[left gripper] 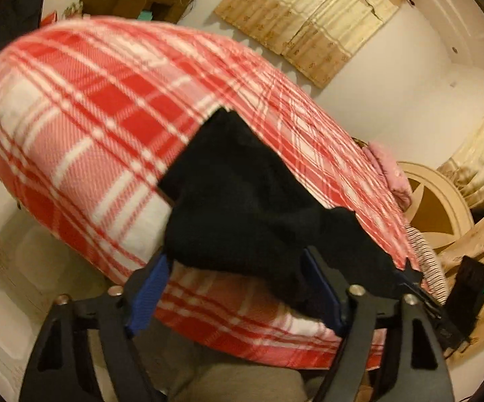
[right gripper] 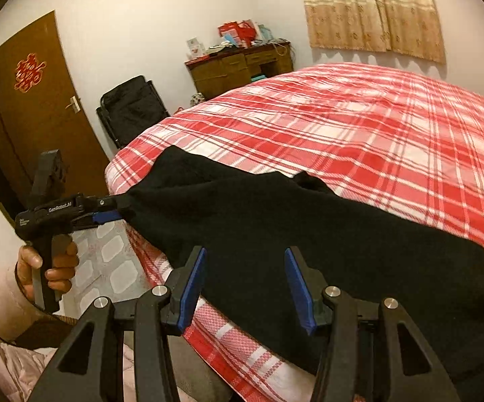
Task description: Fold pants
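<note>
Black pants [right gripper: 275,221] lie along the near edge of a bed with a red plaid cover [right gripper: 359,127]. In the right wrist view my left gripper [right gripper: 116,209] is shut on the pants' left end and holds it off the bed's corner. In the left wrist view the pants [left gripper: 242,201] hang over the wide-spread blue pads [left gripper: 148,291] of my left gripper [left gripper: 235,288]. My right gripper [right gripper: 245,288] is open, its blue pads [right gripper: 295,288] wide apart just above the pants' middle near the bed edge. It holds nothing.
A brown door [right gripper: 37,107] stands at the left. A black folding chair [right gripper: 131,107] and a cluttered wooden desk [right gripper: 238,67] stand beyond the bed's far corner. Curtains [right gripper: 372,10] hang on the back wall. Pale patterned floor [right gripper: 108,258] lies beside the bed.
</note>
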Demonstrator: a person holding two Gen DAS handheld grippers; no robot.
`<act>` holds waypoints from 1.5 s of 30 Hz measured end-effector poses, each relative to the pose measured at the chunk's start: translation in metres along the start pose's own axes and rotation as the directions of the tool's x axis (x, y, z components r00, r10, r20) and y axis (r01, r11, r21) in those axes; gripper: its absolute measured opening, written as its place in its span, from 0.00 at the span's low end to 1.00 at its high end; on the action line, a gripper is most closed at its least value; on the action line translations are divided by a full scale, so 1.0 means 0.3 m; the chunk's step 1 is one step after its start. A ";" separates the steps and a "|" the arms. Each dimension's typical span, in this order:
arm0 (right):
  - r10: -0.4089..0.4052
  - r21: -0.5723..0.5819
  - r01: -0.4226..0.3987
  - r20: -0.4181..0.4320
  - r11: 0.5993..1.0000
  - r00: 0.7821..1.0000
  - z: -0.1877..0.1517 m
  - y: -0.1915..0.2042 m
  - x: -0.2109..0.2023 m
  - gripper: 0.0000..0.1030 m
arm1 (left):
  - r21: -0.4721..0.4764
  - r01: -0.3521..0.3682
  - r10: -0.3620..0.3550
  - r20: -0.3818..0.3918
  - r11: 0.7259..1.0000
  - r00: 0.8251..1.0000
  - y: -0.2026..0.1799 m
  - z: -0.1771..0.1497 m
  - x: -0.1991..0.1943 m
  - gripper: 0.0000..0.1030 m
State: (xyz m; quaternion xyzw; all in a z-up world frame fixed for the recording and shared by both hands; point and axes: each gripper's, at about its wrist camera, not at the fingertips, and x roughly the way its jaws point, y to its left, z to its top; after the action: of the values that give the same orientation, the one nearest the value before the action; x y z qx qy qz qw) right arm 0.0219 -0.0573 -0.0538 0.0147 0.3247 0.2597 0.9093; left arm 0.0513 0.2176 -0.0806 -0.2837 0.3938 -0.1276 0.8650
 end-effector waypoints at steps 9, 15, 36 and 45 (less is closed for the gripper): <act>0.011 0.031 -0.011 0.014 0.999 1.000 -0.017 -0.009 -0.012 0.49 | -0.073 0.102 -0.104 -0.017 0.992 0.994 -0.014 -0.043 0.007 0.75; -0.002 0.019 0.001 0.023 1.000 1.000 -0.026 -0.001 -0.012 0.49 | -0.139 0.109 -0.096 0.101 0.984 0.990 0.003 0.053 0.009 0.43; -0.038 0.072 0.038 -0.010 0.997 0.999 -0.001 -0.035 0.061 0.49 | 0.070 0.055 -0.060 0.078 0.996 0.995 0.047 0.188 0.132 0.11; -0.034 0.060 0.036 -0.028 0.998 0.999 0.012 -0.020 0.118 0.49 | 0.217 -0.055 0.043 0.058 0.975 0.997 0.022 0.160 0.081 0.28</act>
State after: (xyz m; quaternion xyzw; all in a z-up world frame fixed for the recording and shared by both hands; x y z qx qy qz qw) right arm 0.0502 -0.0449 -0.0728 0.0332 0.3450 0.2338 0.9084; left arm 0.1034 0.2310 -0.0738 -0.1801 0.3611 -0.1411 0.9040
